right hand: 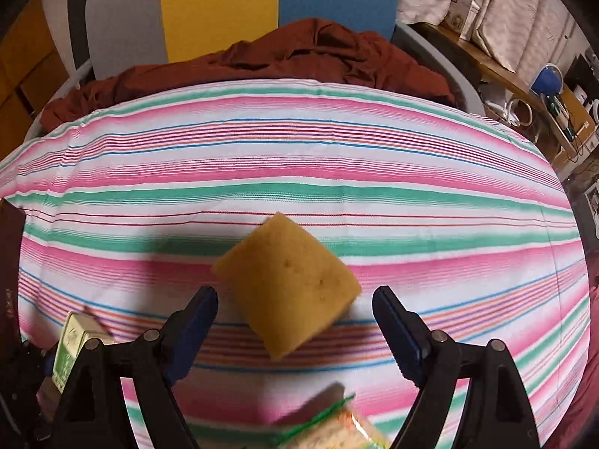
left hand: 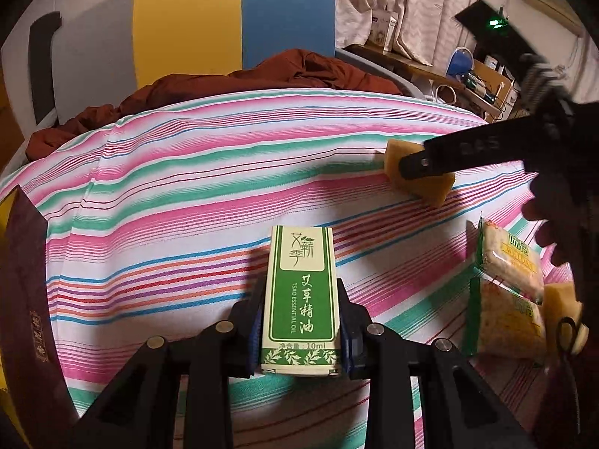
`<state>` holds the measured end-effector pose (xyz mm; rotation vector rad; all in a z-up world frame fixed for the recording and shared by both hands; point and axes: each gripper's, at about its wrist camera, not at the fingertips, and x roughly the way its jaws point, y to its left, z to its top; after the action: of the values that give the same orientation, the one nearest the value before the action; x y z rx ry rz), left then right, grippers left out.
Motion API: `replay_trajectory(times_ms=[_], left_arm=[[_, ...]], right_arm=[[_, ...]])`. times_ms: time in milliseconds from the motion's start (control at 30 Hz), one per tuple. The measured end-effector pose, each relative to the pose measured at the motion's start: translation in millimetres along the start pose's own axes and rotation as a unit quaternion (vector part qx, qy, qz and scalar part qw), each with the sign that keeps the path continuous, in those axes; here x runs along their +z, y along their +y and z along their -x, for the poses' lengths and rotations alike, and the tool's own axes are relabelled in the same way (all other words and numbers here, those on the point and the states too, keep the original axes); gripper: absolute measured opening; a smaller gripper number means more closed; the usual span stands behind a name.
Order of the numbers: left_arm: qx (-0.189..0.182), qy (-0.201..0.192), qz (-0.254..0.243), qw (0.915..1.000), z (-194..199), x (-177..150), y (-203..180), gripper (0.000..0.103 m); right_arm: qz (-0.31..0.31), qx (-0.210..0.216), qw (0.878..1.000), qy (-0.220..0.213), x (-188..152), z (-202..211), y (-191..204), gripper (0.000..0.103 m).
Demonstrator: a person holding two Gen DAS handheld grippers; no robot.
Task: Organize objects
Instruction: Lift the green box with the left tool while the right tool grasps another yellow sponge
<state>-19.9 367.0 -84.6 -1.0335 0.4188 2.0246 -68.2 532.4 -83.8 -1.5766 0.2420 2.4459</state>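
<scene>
- Nearest, the left gripper (left hand: 301, 331) is clamped on the essential oil box (left hand: 299, 299), its blue pads pressing both long sides. The box lies lengthwise between the jaws, label up, which suits carrying it off to a sorted spot.
- Likewise close in, the right gripper (right hand: 295, 331) stands wide apart around the sponge (right hand: 286, 284) with neither pad touching it. I judge it is lining up a grasp; the sponge sits skewed to the jaws, so a corner may catch first.
- Just right of the box in the left view lie the snack packets (left hand: 505, 299), two of them, one overlapping the other, with a small yellow block (left hand: 561, 310) touching their right edge; what that block is I cannot tell.
- Left of the box, a dark maroon case (left hand: 26, 292) lies at the edge of the striped cloth (left hand: 168, 194).
- Beyond the box, past the cloth's far edge, a rust-brown garment (right hand: 299, 56) is heaped against a chair (left hand: 232, 22).
- Count: one box, one sponge, two packets, one case, one block.
</scene>
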Motion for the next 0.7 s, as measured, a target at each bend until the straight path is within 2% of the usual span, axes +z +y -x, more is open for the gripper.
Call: replay_trajectory(times_ms=[100, 133, 167, 267, 433, 533, 700], left_arm=[[-0.002, -0.006, 0.001, 1.0000, 2, -3, 1, 0.032], [-0.001, -0.007, 0.000, 1.0000, 2, -4, 1, 0.032], [0.000, -0.008, -0.001, 1.0000, 2, -4, 0, 0.032], [0.002, -0.012, -0.002, 0.9999, 3, -5, -1, 0.032], [0.004, -0.016, -0.005, 0.9999, 3, -5, -3, 0.032], [0.005, -0.018, -0.005, 0.9998, 3, -6, -3, 0.032], [0.009, -0.020, -0.009, 0.9997, 3, -7, -5, 0.032]], right_arm=[[-0.002, 0.017, 1.000, 0.007, 3, -8, 2, 0.084], [0.002, 0.017, 1.000, 0.008, 3, -10, 3, 0.080], [0.009, 0.008, 1.000, 0.006, 1, -10, 4, 0.069], [0.013, 0.015, 1.000, -0.001, -2, -4, 5, 0.061], [0.050, 0.063, 0.997, -0.014, -7, 5, 30, 0.061], [0.081, 0.045, 0.996, -0.004, -13, -2, 45, 0.061], [0.075, 0.051, 0.996, -0.004, -12, -1, 43, 0.061]])
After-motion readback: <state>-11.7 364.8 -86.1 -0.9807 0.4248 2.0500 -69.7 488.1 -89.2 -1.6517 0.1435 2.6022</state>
